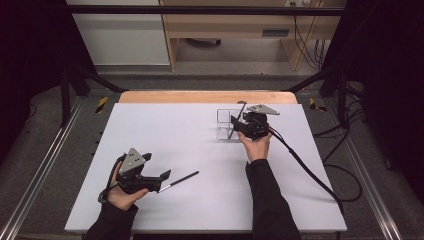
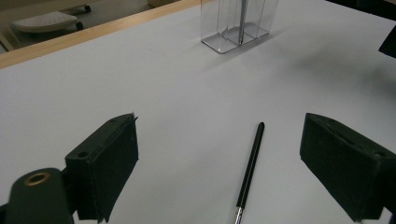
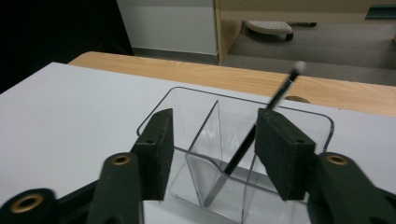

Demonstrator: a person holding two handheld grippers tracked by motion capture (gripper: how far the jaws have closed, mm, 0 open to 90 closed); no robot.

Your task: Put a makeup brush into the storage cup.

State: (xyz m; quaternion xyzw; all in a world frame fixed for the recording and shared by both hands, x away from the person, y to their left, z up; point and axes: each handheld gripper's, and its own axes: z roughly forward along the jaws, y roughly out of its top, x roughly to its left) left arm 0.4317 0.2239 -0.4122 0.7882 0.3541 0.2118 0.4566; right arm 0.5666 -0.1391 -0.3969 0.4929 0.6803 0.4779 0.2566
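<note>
Nearest, near the table's (image 1: 150, 130) front left corner, a black pen (image 2: 250, 170) lies flat between the spread jaws of the left gripper (image 1: 162, 178), untouched; toward the far edge, a second pen (image 3: 261, 119) leans in a clear divided holder (image 3: 308, 122). Right gripper (image 3: 212, 149) hovers there, jaws apart, pinching nothing.

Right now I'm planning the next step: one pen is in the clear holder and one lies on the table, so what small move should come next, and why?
Probably lower the left gripper and close it on the pen on the table: it lies between the open jaws, untouched. The right gripper stands open at the clear holder, its pen leaning inside.
</note>
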